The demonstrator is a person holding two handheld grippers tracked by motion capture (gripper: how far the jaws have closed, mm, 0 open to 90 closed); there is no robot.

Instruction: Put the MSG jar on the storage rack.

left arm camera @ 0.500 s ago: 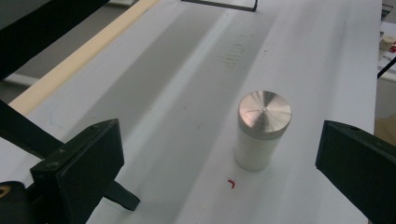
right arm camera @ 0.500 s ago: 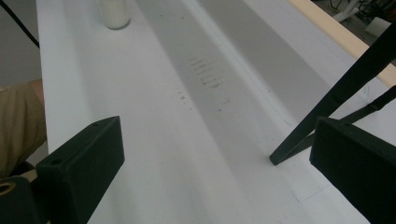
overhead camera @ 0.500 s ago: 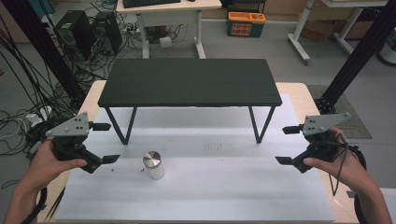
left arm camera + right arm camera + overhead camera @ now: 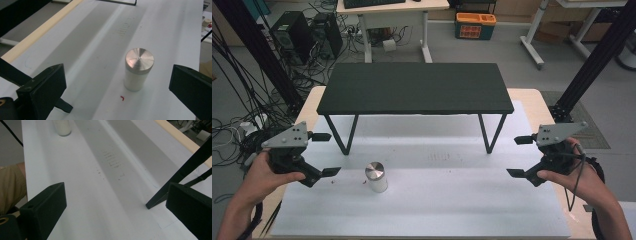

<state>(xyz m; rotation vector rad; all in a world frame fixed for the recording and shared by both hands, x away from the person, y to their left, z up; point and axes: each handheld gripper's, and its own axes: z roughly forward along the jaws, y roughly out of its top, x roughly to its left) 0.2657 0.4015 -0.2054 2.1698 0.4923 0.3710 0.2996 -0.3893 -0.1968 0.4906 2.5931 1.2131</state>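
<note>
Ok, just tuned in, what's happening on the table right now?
A person holds a gripper in each hand over a white mat. The left gripper is open and aimed at a small white jar with a metal lid, which stands upright, untouched. The right gripper, also open, hangs near the right edge, by a leg of the low black shelf.

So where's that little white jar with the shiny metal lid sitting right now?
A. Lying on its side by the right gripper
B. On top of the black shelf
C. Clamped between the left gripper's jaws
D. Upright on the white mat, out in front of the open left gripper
D: the jar stands upright on the white mat, free of the left gripper, whose jaws are wide apart.
</note>
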